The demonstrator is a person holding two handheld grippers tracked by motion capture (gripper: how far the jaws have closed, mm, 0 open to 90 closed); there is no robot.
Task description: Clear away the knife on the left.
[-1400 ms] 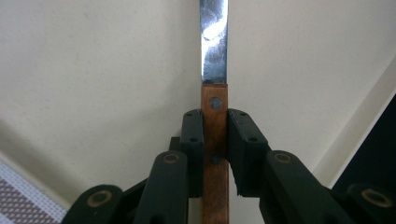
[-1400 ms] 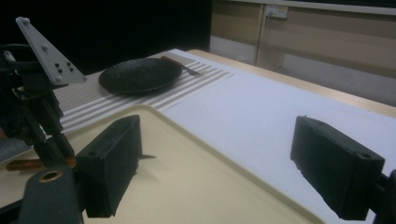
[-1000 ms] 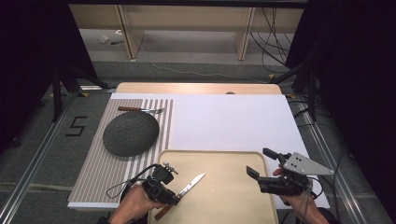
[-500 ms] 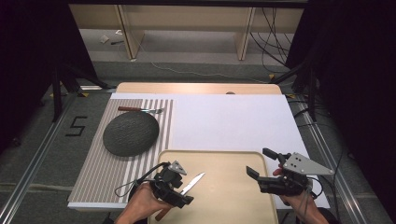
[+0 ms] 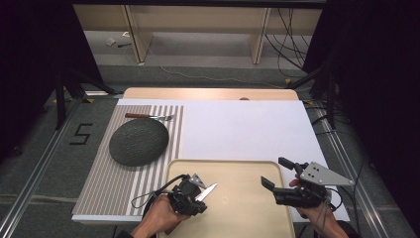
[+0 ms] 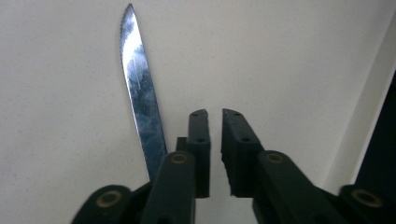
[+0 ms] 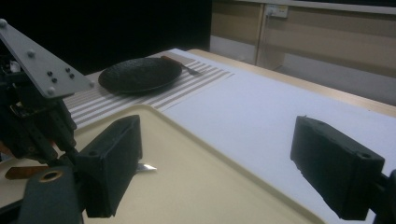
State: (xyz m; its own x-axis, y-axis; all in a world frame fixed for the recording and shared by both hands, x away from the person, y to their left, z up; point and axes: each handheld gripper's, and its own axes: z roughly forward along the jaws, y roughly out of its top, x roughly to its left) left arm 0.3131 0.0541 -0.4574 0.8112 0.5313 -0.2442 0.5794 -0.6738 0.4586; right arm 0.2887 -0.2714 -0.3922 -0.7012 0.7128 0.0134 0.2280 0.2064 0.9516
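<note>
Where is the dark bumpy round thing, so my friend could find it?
Start at the striped placemat on the left side of the table. The dark round plate sits on its far half, just beyond the tan tray. It is the one dark, rough-looking disc; the fork beyond it is thin and shiny.

I see a cream tray [image 5: 233,168], a grey-and-white striped mat [image 5: 111,183], a dark charcoal textured plate [image 5: 137,141] (upper left), a white sheet [image 5: 247,129], and a silver blade [image 6: 140,98].

Bright, even light on the surface [image 5: 247,129], dark toward 3 and 9 o'clock; glare on the knife blade [image 6: 140,102]; close black jaws soft, slightly blurred.
</note>
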